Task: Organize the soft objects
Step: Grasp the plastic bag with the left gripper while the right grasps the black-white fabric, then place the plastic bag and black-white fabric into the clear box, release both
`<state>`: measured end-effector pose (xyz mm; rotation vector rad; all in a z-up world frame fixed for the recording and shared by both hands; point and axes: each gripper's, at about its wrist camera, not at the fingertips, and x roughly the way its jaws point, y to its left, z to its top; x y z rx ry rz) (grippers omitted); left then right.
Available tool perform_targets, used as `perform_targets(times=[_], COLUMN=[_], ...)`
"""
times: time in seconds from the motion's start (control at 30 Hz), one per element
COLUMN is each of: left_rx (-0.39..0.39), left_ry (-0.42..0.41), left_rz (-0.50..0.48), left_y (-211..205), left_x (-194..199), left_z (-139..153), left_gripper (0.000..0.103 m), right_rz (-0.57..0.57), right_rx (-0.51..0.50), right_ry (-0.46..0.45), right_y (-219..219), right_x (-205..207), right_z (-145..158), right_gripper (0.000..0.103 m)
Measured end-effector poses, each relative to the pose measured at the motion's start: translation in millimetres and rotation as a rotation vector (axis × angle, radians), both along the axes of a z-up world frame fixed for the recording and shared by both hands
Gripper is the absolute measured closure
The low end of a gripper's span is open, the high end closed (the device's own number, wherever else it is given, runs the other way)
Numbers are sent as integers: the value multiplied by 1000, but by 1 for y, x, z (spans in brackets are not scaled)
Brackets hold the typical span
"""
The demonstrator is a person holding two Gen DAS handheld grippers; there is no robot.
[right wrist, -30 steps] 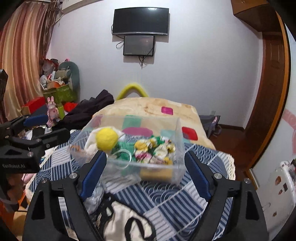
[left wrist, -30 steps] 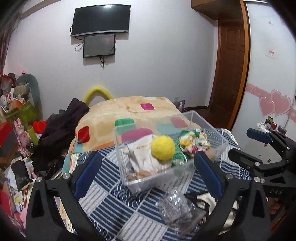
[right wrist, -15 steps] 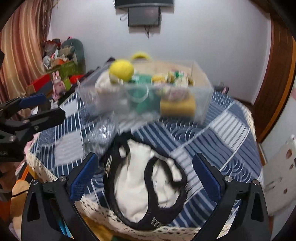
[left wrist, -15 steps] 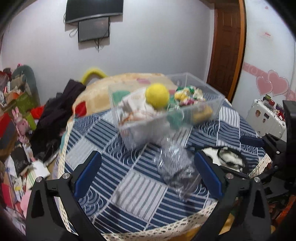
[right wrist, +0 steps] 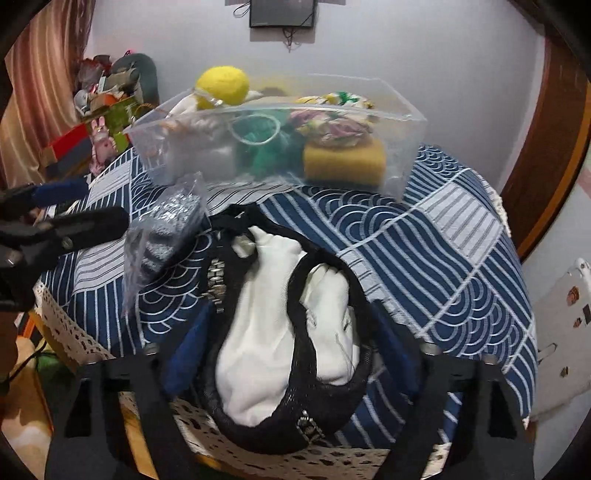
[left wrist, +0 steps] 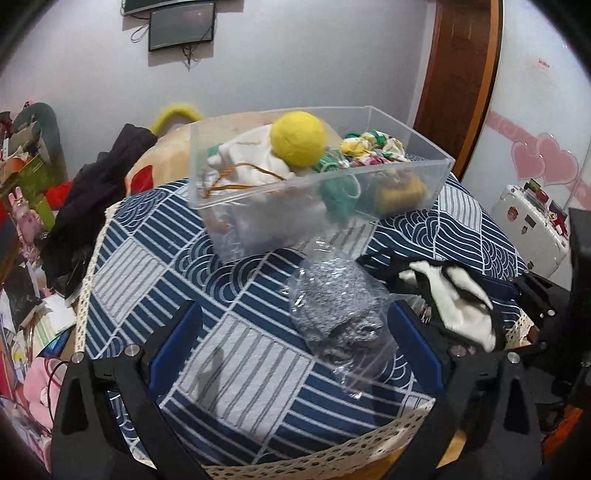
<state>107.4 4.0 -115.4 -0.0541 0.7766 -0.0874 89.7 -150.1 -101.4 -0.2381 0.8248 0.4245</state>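
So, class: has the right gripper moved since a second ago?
Yes. The right gripper has come down toward the black-and-white garment; the clear box and wall screen have shifted up in its view.

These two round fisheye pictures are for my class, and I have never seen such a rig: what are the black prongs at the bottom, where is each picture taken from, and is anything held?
A person holds a two-finger gripper in each hand, each with a camera looking along its fingers. The left gripper is open above a bagged grey item on the blue patterned tablecloth. The right gripper is open around a black-and-white pouch, not yet closed on it. Behind stands a clear box holding a yellow ball and other soft things. Nothing is held.
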Motion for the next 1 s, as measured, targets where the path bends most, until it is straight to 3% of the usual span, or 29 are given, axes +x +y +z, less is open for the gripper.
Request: perform_targets(times=[0.03,0.1,0.2,0.37,0.47,0.6,0.73,1.0], left_rx=[1,-1,4,1,-51,-20,0,-14], left_ry=[3,13,27,64,99,55,22,-88], left_rz=[-4,-17,-31,-37,-56,-102,-109,-75], left_y=[-3,-9,-17,-23,-22,-27,-29,-11], left_x=[3,8,17,32,40,33,24,-6], left_z=[-1,-4,-10,-26,-36,-34,-25,12], left_gripper=[2,2,2,2,20,67,75,76], right_rz=[-2,-13,-31,-75,-88,-92,-97,-93], right_rx=[6,18,42,62,82,105,122,175], right_ry=[-1,-4,-7,-46,-65,-81,-109,-181], right_y=[-2,-7,-16,-26,-30,-31,-32,-29], right_x=[-1,-1,-1,0,0,-2,-5,-3], right_z=[1,3,6,16,22,28,38,69], right_gripper=[42,63,74,76,76,77,77,77])
